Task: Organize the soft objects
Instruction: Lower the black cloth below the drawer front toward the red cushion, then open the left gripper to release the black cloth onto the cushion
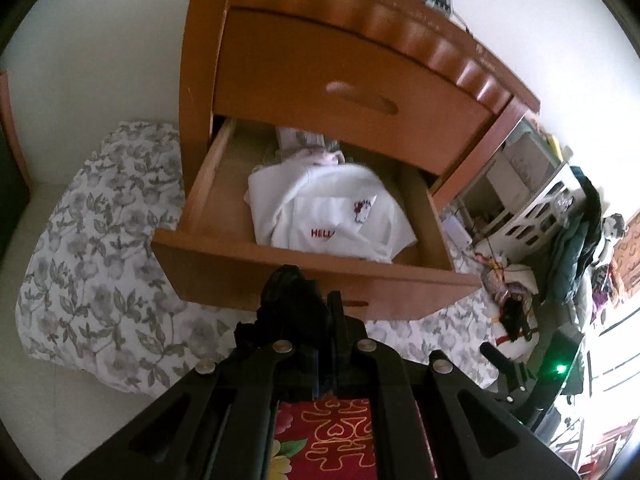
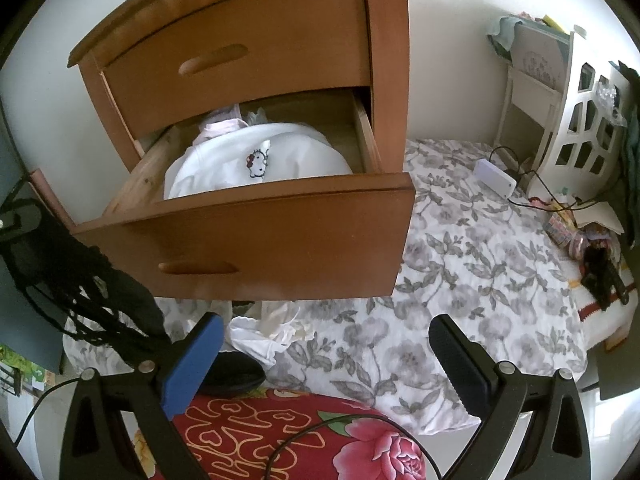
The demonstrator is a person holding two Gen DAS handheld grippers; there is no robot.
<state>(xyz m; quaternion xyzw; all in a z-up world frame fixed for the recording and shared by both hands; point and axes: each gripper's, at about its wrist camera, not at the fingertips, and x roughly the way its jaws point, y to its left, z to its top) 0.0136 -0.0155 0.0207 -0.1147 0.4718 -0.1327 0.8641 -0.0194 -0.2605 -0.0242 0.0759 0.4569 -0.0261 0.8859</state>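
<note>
Left gripper (image 1: 316,300): pointed steeply down toward the front of the open drawer, fingers clamped together on a black garment (image 1: 286,300). The dark fabric bunched up above the fingertips and stood just before the drawer's front panel. In the right wrist view the same black garment (image 2: 100,292) hung at the left edge, stringy and limp, level with the lower drawer front.

Right gripper (image 2: 326,344): angled downward, fingers spread wide and holding nothing. One finger bore a blue pad (image 2: 196,360); the other was black. It hovered above the floral bedding (image 2: 460,280), below the drawer.

Wooden nightstand (image 1: 320,60): two drawers with slotted handles. Upper drawer (image 2: 240,56) closed. Lower drawer (image 1: 304,268) pulled out.

Contents of lower drawer: a white garment (image 1: 332,208) on top, bearing a small cartoon-cat patch and red lettering, only partly readable; beneath and behind it, pale pink cloth (image 1: 320,157) and grey-white fabric (image 1: 300,138) toward the back. The left part of the drawer floor was bare.

On the bedding under the drawer: a crumpled white cloth (image 2: 268,332) and a dark rounded item (image 2: 236,376), beside the blue-padded finger. A red flowered cloth (image 2: 280,440) lay nearest both cameras.

Far side: a white power strip (image 2: 494,178) with cables on the bedding, near a white cut-out shelf unit (image 2: 580,128) and assorted small clutter.
</note>
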